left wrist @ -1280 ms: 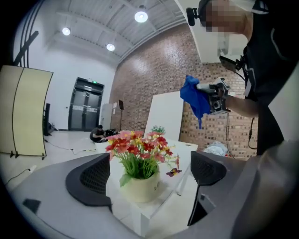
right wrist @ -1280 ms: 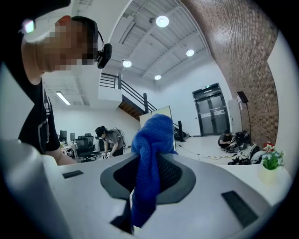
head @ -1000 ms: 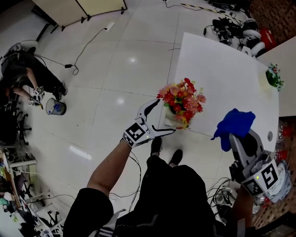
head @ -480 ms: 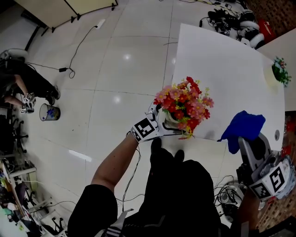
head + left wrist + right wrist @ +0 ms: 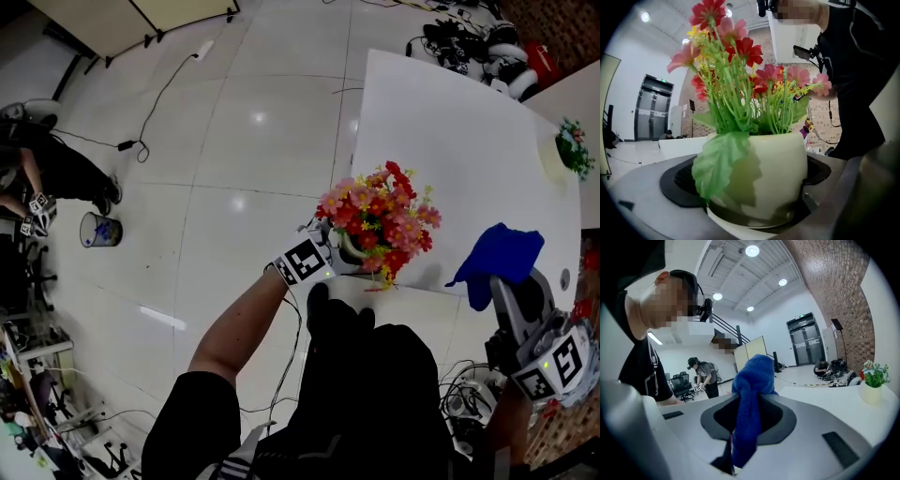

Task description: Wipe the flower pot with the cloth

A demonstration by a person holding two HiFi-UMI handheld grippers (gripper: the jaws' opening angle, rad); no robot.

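Left gripper view: the left claw [image 5: 757,213] clamps a glossy, rounded cream flower pot [image 5: 776,168]; the right claw [image 5: 740,446] pinches a bunched, fuzzy blue cloth [image 5: 752,380].

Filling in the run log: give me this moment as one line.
left gripper: shut on pot | right gripper: shut on cloth | cloth apart from pot | wiping: not yet begun

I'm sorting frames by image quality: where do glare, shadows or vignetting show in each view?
Head view: lamp glare makes bright spots on the glossy floor. Left gripper view: a leaf throws a shadow on the flower pot, and the corners are vignetted black. Right gripper view: the ceiling lamps are blown out, while the cloth stays sharp.
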